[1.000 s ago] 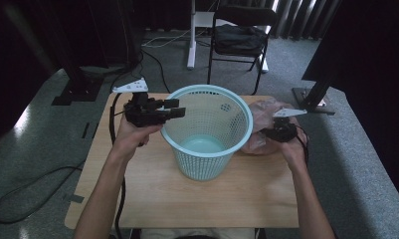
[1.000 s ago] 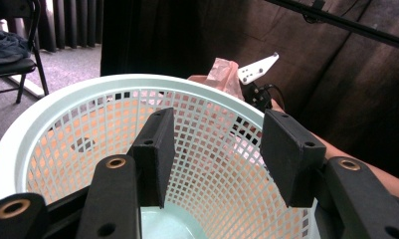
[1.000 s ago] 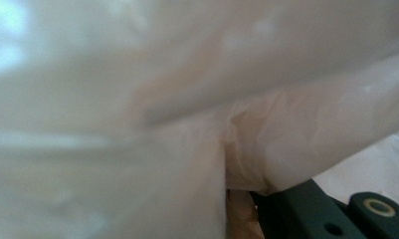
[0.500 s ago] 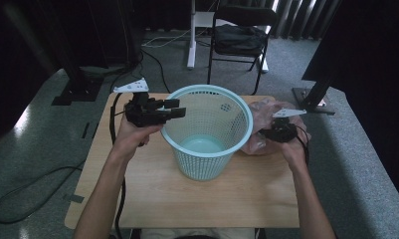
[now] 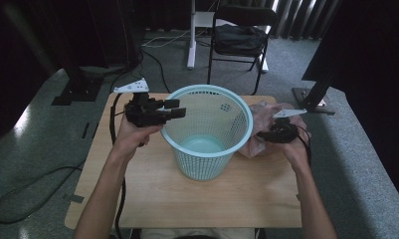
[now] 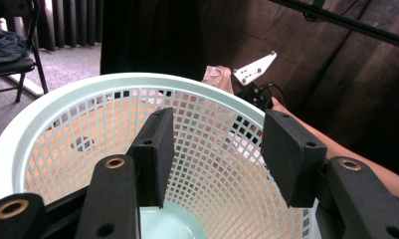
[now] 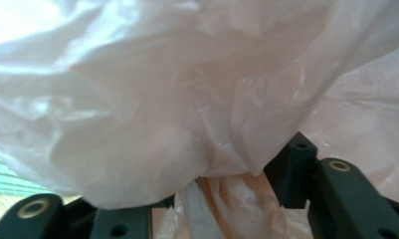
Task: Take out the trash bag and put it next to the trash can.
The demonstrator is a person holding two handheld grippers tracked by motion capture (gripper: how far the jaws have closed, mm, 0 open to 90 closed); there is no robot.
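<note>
On the wooden desk [image 5: 152, 199], a pale blue mesh basket [image 5: 207, 132] is standing upright near the middle, and it is looking empty: its solid bottom is showing bare through the open top in the high view, and nothing is lying inside in the left gripper view either.

To its right, touching the basket's wall or just beside it, a crumpled pinkish plastic bag [image 5: 266, 134] is lying on the desk. It is probably sitting there so it can be lifted over the rim and worked into the basket as a liner, though that is only a judgement from how things lie.

The left gripper [image 5: 169, 110] is hovering at the basket's left rim with its jaws spread; in its own view the two black pads [image 6: 154, 144] are standing apart over the mesh wall without pressing on it. It seems placed there to steady the basket.

The right gripper [image 5: 266, 135] is resting at the bag, just right of the basket. Its jaws have just been opening, and in the right gripper view the thin plastic is billowing over and between them while one pad [image 7: 291, 167] is standing clear of the film, so the bag is sitting between spread jaws rather than being pinched.
</note>
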